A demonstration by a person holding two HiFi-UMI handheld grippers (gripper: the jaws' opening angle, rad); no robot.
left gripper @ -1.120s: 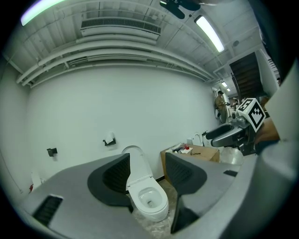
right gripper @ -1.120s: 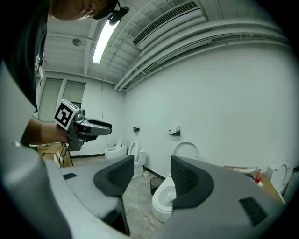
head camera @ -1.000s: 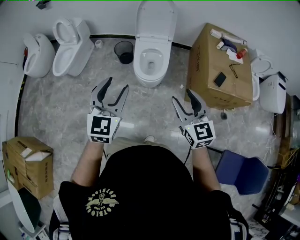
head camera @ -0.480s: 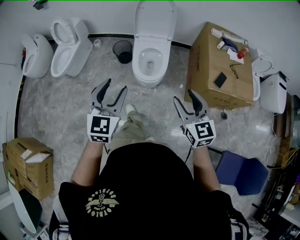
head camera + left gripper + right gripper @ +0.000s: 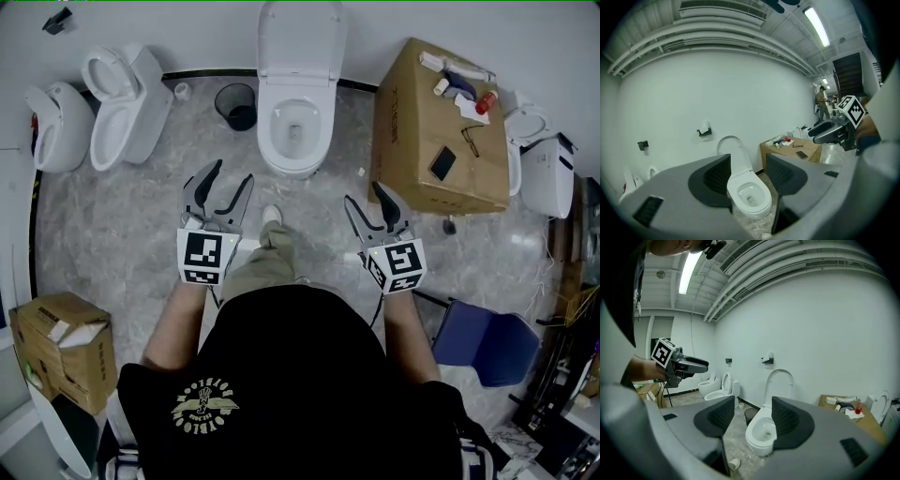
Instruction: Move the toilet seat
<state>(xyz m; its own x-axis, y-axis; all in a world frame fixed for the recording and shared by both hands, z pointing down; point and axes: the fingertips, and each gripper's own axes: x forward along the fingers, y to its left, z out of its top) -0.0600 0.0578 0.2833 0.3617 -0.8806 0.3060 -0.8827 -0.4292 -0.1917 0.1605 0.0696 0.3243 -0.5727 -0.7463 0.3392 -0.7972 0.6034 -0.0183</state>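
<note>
Since a second ago you've stepped in: your light shoe (image 5: 272, 214) has moved from under you to just short of the bowl, and both grippers have come forward with you.

Left gripper (image 5: 234, 171): jaws wide apart, nothing between the pads. Right gripper (image 5: 363, 193): same, spread wide and empty. Both point at the white ceramic toilet (image 5: 293, 141), which shows through each gap but is well clear of the pads.

The toilet stands at the back edge of the grey marbled floor (image 5: 122, 216), against the white wall. Its white toilet seat cover (image 5: 302, 42) stands raised against the wall. Can't tell whether the ring is up with it or lying on the rim.

The round black waste bin (image 5: 236, 103) sits just left of the bowl. The big brown cardboard box (image 5: 412, 141), with small items on top, sits on its right. Two more white toilets (image 5: 122, 94) are in the floor's back left corner. A blue chair (image 5: 487, 342) is near your right elbow.
</note>
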